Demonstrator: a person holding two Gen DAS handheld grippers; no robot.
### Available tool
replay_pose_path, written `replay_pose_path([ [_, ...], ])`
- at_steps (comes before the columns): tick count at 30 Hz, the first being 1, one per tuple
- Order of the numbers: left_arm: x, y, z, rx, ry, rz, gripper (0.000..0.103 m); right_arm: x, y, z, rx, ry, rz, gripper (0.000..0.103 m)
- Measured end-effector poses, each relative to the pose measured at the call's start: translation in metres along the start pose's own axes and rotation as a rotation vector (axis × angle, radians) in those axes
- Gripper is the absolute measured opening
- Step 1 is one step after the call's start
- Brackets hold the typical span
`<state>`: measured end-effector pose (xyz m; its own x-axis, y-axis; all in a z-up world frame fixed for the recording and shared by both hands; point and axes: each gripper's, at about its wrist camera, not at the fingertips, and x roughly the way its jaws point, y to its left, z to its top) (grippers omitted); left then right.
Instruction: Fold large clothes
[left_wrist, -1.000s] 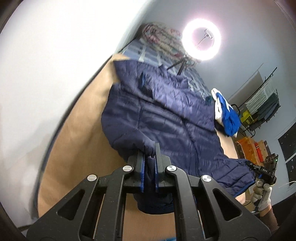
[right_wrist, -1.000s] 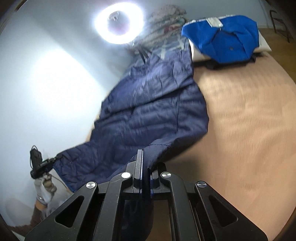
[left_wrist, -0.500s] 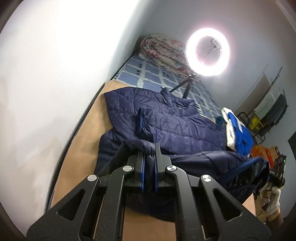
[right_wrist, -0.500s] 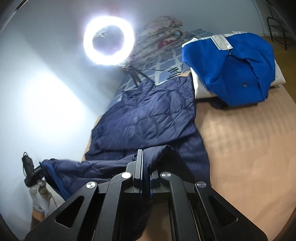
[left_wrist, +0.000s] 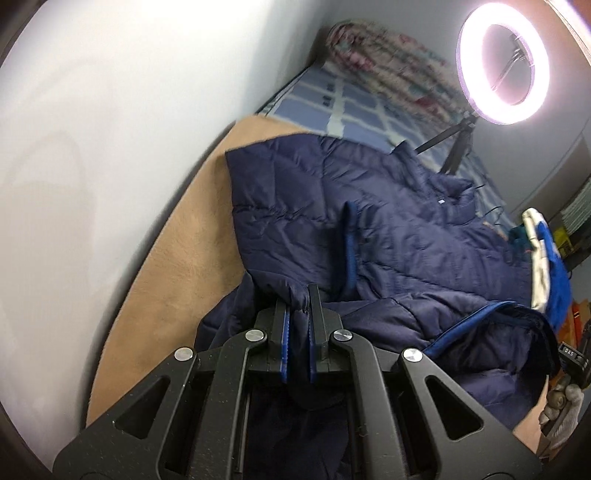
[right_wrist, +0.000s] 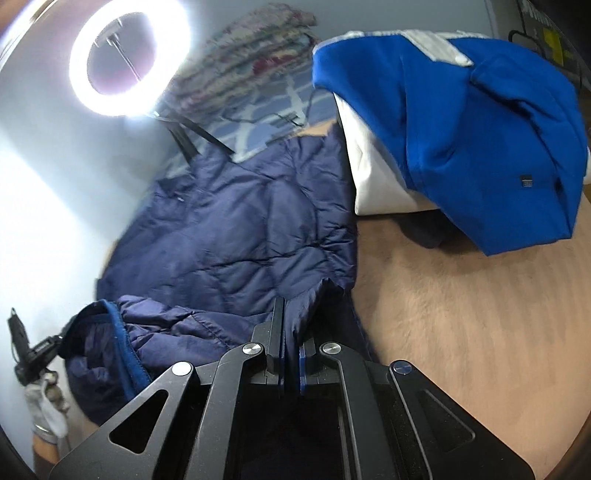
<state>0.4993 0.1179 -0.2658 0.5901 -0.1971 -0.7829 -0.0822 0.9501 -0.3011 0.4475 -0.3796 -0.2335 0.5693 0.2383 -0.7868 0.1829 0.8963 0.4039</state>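
Tan bed cover (right_wrist: 461, 332) carries everything; navy quilted puffer jacket (left_wrist: 388, 229) lies spread on it, long axis running from the grippers away toward the ring light (left_wrist: 503, 61), collar at the far end. Near hem is lifted and doubled over the body. Left gripper (left_wrist: 297, 306) is clamped tight on one hem corner, right gripper (right_wrist: 290, 317) pinched on the other; each sits at its own side, neither nearer, hem edge with blue lining sagging between them. Judgement: next move is laying the hem forward onto the chest, straight along the long axis. Blue-and-white folded garment (right_wrist: 461, 122) sits just beside the jacket's right edge, seemingly touching near the collar; could snag the right side. Tripod leg (left_wrist: 456, 155) stands past the collar. Wall (left_wrist: 92, 147) close on the left. Patterned bedding (left_wrist: 373, 110) and rolled floral quilt (left_wrist: 388, 55) farther back.
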Motion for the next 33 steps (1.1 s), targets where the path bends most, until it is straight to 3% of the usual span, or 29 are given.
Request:
replay_pose_path([
  [6, 0.007, 0.006, 0.007, 0.027, 0.013, -0.026, 0.013, 0.015, 0.001, 0.005, -0.020, 0.007, 0.007, 0.005],
  [8, -0.001, 0.006, 0.009, 0.050, 0.007, -0.038, 0.023, 0.015, -0.002, 0.006, -0.013, 0.014, 0.025, 0.005],
  [11, -0.015, 0.009, 0.012, 0.078, -0.003, -0.061, 0.028, 0.007, -0.009, 0.007, -0.008, 0.012, 0.075, 0.010],
  [14, -0.031, 0.008, 0.015, 0.125, -0.022, -0.080, 0.039, -0.007, -0.018, 0.007, -0.004, -0.027, 0.112, 0.028],
  [16, -0.037, 0.009, 0.019, 0.132, -0.023, -0.085, 0.043, -0.017, -0.026, 0.006, 0.017, -0.059, 0.130, 0.046],
  [19, -0.049, 0.010, 0.024, 0.151, -0.063, -0.051, 0.054, -0.032, -0.036, 0.003, 0.018, -0.102, 0.152, 0.048],
  [24, -0.066, 0.012, 0.031, 0.222, -0.082, -0.008, 0.055, -0.032, -0.022, -0.006, -0.145, -0.096, 0.072, 0.065],
  [29, -0.034, 0.009, 0.023, 0.292, 0.022, 0.026, 0.055, -0.017, -0.006, -0.006, -0.226, -0.070, 0.043, 0.065],
  [33, 0.000, 0.010, 0.013, 0.287, 0.057, 0.064, 0.055, 0.006, 0.002, -0.001, -0.251, -0.016, 0.010, 0.065],
])
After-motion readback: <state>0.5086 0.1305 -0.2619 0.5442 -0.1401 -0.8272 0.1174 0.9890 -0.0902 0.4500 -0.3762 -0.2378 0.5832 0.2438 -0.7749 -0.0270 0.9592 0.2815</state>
